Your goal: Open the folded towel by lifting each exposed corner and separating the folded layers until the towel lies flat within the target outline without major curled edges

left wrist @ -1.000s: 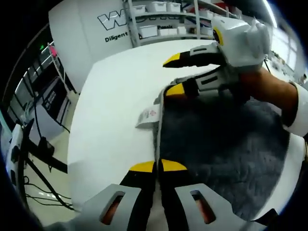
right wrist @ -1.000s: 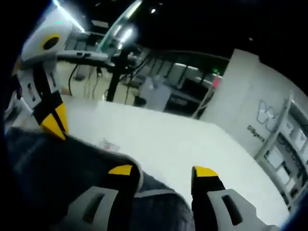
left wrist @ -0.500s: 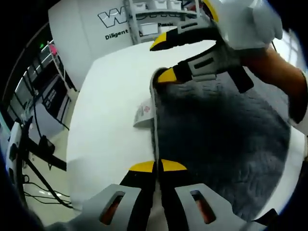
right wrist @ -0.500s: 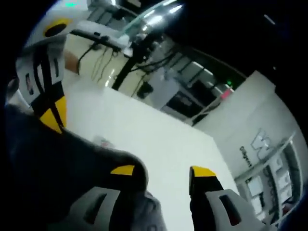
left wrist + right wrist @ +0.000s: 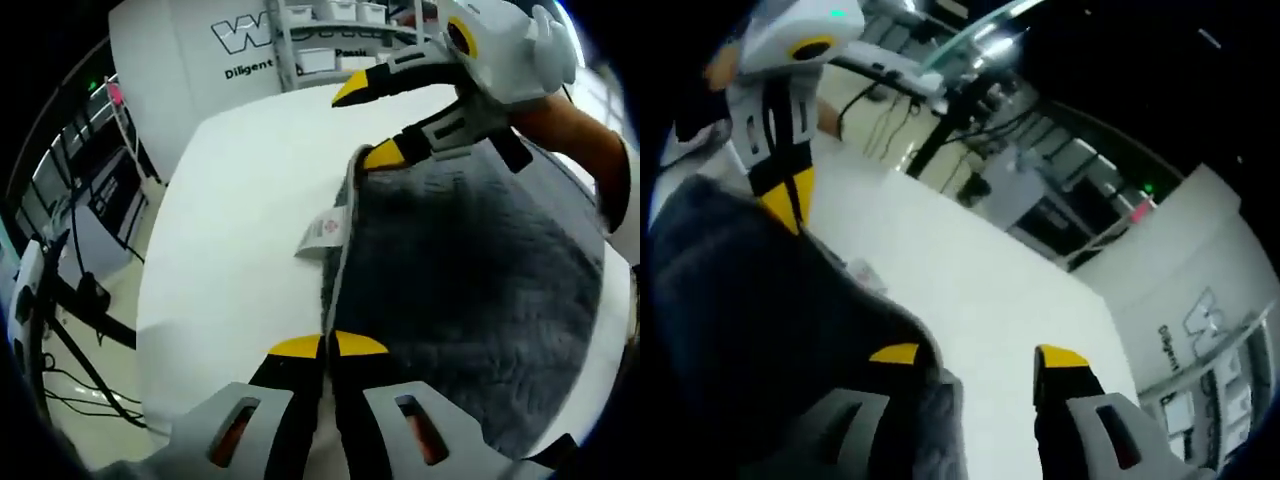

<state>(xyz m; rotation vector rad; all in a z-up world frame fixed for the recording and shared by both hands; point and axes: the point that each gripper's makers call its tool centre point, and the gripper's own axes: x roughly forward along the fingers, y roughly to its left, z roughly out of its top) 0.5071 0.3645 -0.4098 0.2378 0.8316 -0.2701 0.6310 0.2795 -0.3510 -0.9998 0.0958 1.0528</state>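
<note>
Lengthwise, towel (image 5: 470, 290) edge runs jaws-to-jaws — grey.

I am keeping my left gripper (image 5: 328, 345) on the near edge of the towel (image 5: 470, 300), which is lying on the table (image 5: 240, 220); its label (image 5: 322, 233) is sticking out leftward; my right gripper (image 5: 385, 115) is working at the far corner, shelves (image 5: 330, 30) standing behind

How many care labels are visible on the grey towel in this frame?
1. A white label hangs off the towel edge on the white table, between the left gripper and the right gripper. Others may be hidden in folds.
</note>
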